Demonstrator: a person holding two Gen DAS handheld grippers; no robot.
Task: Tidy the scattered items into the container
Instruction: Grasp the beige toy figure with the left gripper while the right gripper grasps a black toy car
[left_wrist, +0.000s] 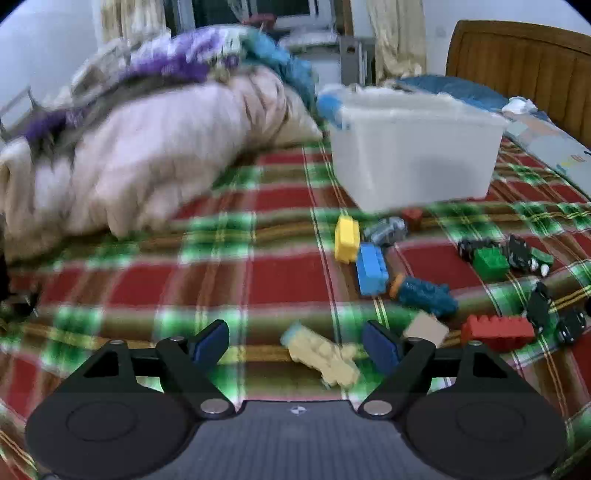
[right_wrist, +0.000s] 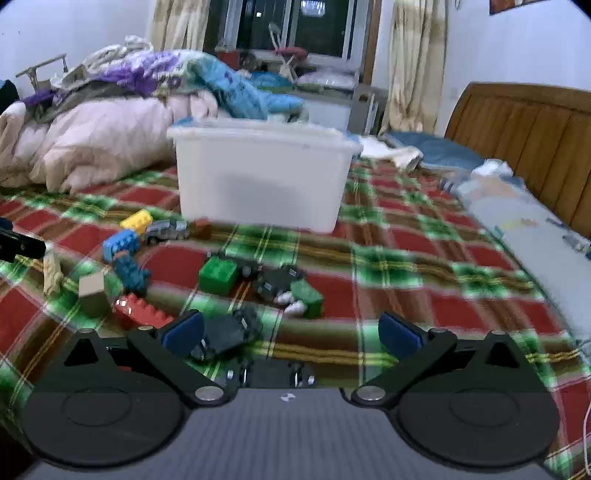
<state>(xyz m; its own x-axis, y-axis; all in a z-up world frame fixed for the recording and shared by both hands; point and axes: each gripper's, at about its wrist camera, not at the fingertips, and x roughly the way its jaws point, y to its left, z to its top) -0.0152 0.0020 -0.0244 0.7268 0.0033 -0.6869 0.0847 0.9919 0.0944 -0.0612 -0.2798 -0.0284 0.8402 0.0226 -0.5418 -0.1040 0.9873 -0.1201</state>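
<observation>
A white plastic bin (left_wrist: 413, 155) stands on the plaid bedspread, also in the right wrist view (right_wrist: 262, 177). Toy blocks and cars lie scattered before it: a yellow block (left_wrist: 346, 239), a blue block (left_wrist: 371, 269), a teal block (left_wrist: 428, 297), a red block (left_wrist: 496, 330), a green block (left_wrist: 490, 263). My left gripper (left_wrist: 295, 345) is open, with a pale yellow block (left_wrist: 325, 356) lying between its fingers. My right gripper (right_wrist: 291, 334) is open, with a dark toy car (right_wrist: 231, 332) beside its left finger. A green block (right_wrist: 218, 275) and a red block (right_wrist: 142, 312) lie ahead.
A heap of quilts (left_wrist: 147, 147) fills the left of the bed. A wooden headboard (right_wrist: 524, 122) and pillows (right_wrist: 528, 221) stand at the right. A small cardboard box (right_wrist: 92, 293) lies among the toys.
</observation>
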